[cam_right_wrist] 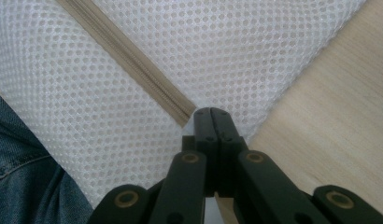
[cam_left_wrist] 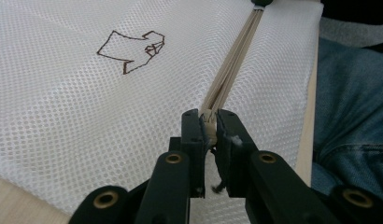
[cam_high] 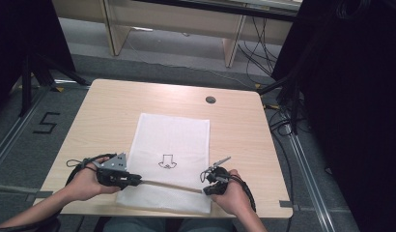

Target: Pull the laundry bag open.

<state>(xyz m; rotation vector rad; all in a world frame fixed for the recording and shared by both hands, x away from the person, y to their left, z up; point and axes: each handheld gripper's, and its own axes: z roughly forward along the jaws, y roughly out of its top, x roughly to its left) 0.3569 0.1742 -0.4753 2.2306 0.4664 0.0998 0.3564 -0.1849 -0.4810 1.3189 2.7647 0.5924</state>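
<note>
A white mesh bag (cam_high: 173, 137) lies flat on the wooden table (cam_high: 109, 111), with a small brown line drawing (cam_high: 167, 162) on it. A beige zipper (cam_high: 169, 185) runs across its near end, pulled into a straight line between my two grippers. My left gripper (cam_high: 138, 181) (cam_left_wrist: 209, 116) is shut on the zipper's (cam_left_wrist: 231, 65) left end. My right gripper (cam_high: 205, 189) (cam_right_wrist: 211, 112) is shut, its tips pinching the mesh bag (cam_right_wrist: 255, 56) right where the zipper (cam_right_wrist: 133, 60) ends, near the bag's corner.
A round cable hole (cam_high: 210, 100) sits in the far part of the table. The person's jeans (cam_left_wrist: 353, 93) (cam_right_wrist: 21, 182) lie just past the near table edge. Black stands and cables (cam_high: 283, 111) crowd the floor right of the table; shelving legs (cam_high: 232, 46) stand beyond it.
</note>
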